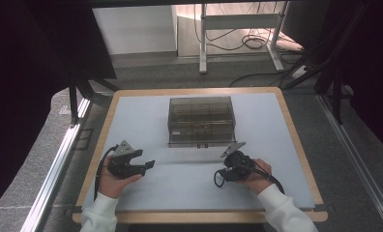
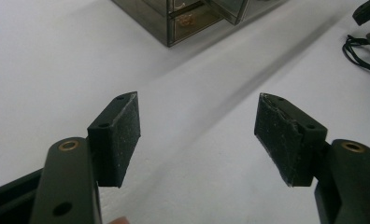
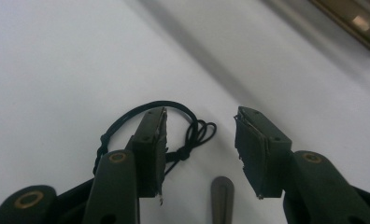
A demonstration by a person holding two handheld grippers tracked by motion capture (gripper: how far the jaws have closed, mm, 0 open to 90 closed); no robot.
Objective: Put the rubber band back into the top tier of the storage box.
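- Between the right gripper's (image 3: 199, 149) half-open fingers (image 3: 151, 149) lies a black cord (image 3: 192, 135), unpinched, just before the drawer box (image 1: 201, 121).
- Left gripper (image 2: 197, 135), off the box's left corner: fingers wide, empty.
- Risk: thin cord could slip sideways at closing.

Even overhead light falls on the white counter (image 1: 189, 183), while the room's edges sink into black. A bright patch glows on the far floor. Soft diagonal shadows cross both gripper views, where the smoky drawer box (image 2: 188, 18) blurs at the frame tops.
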